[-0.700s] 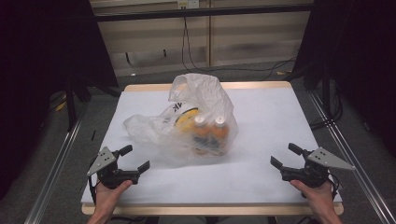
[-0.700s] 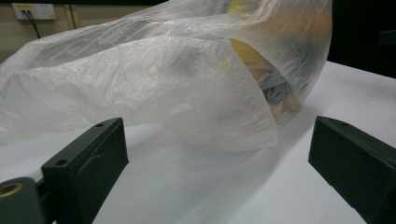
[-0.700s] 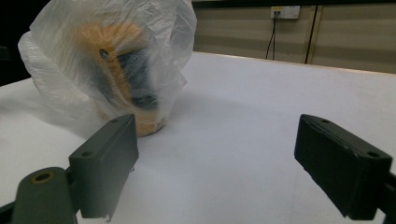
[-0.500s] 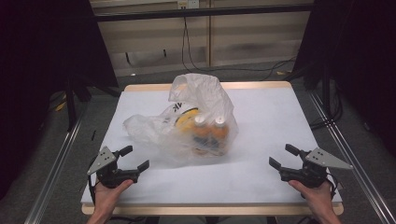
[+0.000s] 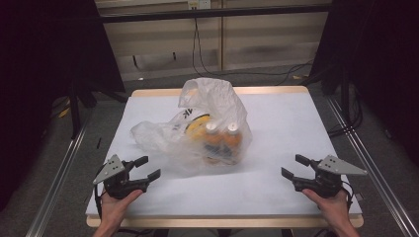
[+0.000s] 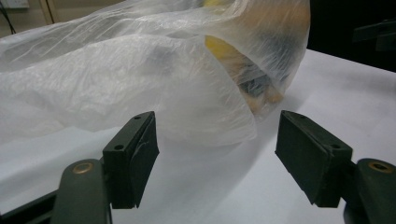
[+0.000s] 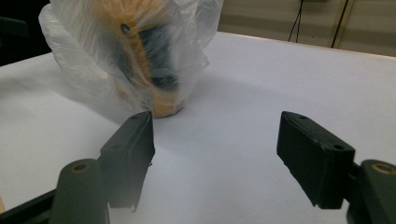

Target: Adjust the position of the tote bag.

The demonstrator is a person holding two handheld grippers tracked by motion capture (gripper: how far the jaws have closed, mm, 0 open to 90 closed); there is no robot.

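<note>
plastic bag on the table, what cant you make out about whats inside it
- High view: plastic bag film veils the two bottles; labels too small to read.
- Left gripper view: the bag's folds blur the contents.
- Right gripper view: dark shape inside, out of focus, unidentifiable.

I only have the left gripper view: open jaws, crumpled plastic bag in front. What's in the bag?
Observer: From the high view, two orange bottles with white caps, side by side in the bag, plus something yellow behind them.
Operator: Where's the right gripper?
Observer: The right gripper is near the table's front right corner, jaws open, apart from the bag.
Operator: Left gripper touching the bag?
Observer: No, the left gripper sits just short of its edge.
</note>
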